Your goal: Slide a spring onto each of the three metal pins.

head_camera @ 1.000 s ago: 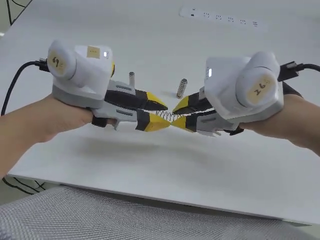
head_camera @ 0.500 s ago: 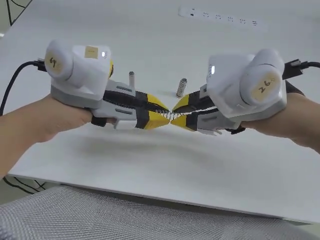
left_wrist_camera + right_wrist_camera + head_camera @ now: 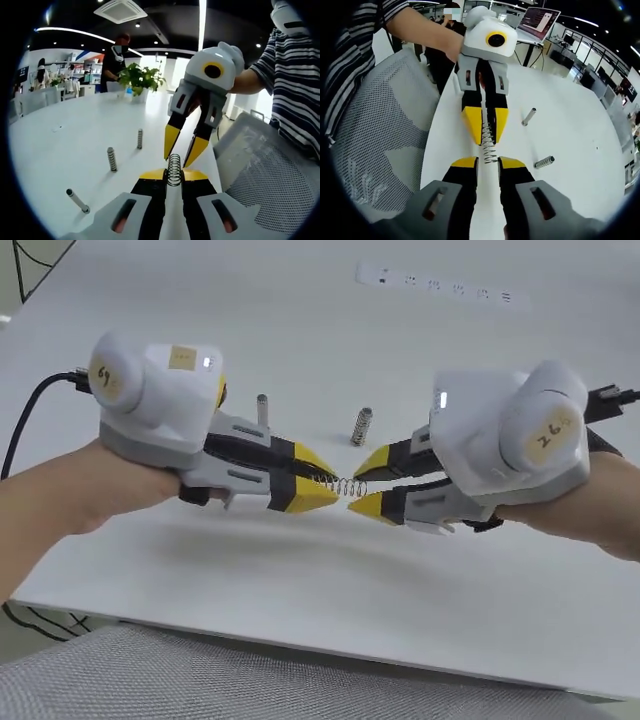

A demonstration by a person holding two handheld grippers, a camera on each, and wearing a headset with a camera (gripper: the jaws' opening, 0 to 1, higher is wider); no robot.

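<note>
My left tongs (image 3: pixel 322 482) are pinched tight on one end of a small coiled steel spring (image 3: pixel 345 485), holding it level in the air above the white desk (image 3: pixel 300 330). My right tongs (image 3: pixel 362 485) face them nose to nose with their yellow tips spread apart. The spring's free end sits in the gap between those tips, and I cannot tell whether it touches either one. Over on the desk, the left gripper view gives me three pins in a row, apart from one another. Nearest is a bare grey metal pin (image 3: pixel 77 200), next a grey pin wearing a spring (image 3: pixel 112 159), and beyond it a second spring-covered pin (image 3: pixel 140 138). A long white power strip (image 3: pixel 440 288) lies at the desk's far side, well behind everything.
</note>
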